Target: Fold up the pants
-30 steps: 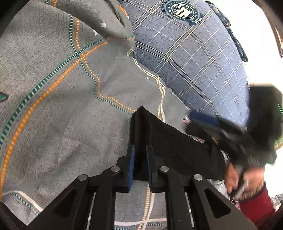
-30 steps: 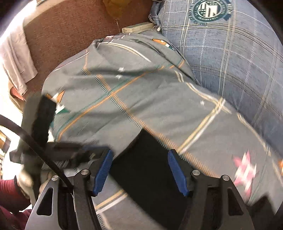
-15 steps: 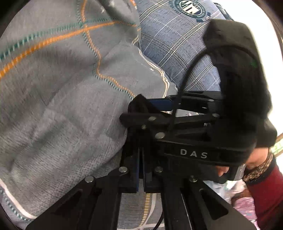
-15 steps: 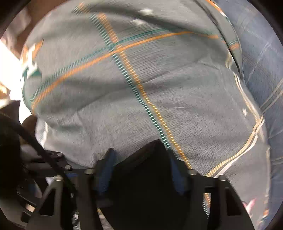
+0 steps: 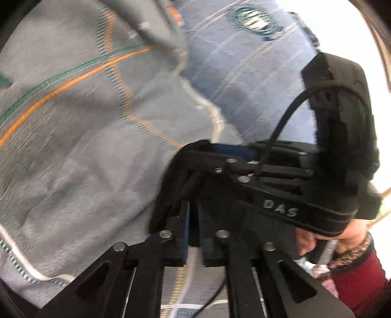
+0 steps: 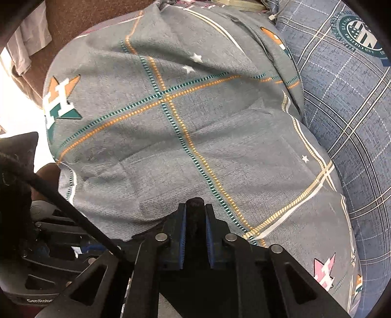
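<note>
The black pants (image 5: pixel 171 190) lie bunched on a grey patterned bedsheet (image 5: pixel 73 146). My left gripper (image 5: pixel 193 208) is shut on a fold of the pants. My right gripper (image 6: pixel 195 208) is shut on another black edge of the pants (image 6: pixel 195 215), which pokes up between its blue pads. In the left wrist view the right gripper (image 5: pixel 220 156) reaches in from the right, just beyond the left fingers, with the hand behind it. Most of the pants are hidden under the two grippers.
A blue plaid pillow (image 6: pixel 354 110) with a round crest lies to the right of the grey sheet (image 6: pixel 195 122). A brown surface (image 6: pixel 73 22) with a pale cloth (image 6: pixel 27 44) is at the far left. The left gripper's body (image 6: pixel 36 256) sits at the lower left.
My right gripper was open around the pants edge; it has shut on it. The two grippers have come close together. The left gripper stays shut on its fold.
</note>
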Motion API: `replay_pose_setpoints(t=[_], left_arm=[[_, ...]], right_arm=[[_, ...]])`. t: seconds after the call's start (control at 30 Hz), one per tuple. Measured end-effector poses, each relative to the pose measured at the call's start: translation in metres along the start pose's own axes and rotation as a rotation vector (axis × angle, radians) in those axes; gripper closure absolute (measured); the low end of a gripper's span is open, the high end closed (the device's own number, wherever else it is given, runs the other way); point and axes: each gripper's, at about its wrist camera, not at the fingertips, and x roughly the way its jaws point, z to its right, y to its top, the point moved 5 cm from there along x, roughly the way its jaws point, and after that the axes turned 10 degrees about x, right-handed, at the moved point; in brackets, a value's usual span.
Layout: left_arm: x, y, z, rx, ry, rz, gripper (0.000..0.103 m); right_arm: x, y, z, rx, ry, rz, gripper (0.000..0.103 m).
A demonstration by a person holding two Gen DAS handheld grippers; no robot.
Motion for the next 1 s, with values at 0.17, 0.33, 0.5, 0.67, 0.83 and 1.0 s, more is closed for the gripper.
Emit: replay_pose_setpoints(t=[0.17,0.33,0.5,0.67,0.83,1.0], left_arm=[[-0.004,-0.009,-0.023,-0.011,0.071,-0.005,0.074],[0.004,-0.01,-0.021,0.053,0.063,-0.001,0.064],[0.003,-0.009,-0.015,0.081,0.043,0.026,0.048],[0.011,-0.015,-0.001,0.124,-0.01,-0.034,0.091],[0.001,-0.013,0.009,0.114,-0.05,-0.04,0.092],[-0.016,-0.011,0.045,0.144,-0.121,-0.036,0.092]], right_arm=[[0.032,0.004,0.002,-0.036,-0.022,-0.053,0.048],[0.054,0.004,-0.006,-0.07,-0.067,-0.086,0.046],[0.035,0.004,0.0,-0.006,-0.06,-0.069,0.088],[0.0,0.005,-0.001,0.034,-0.021,-0.006,0.089],[-0.025,-0.005,0.006,0.059,0.004,0.053,0.089],[-0.061,-0.012,0.021,0.129,0.032,0.146,0.089]])
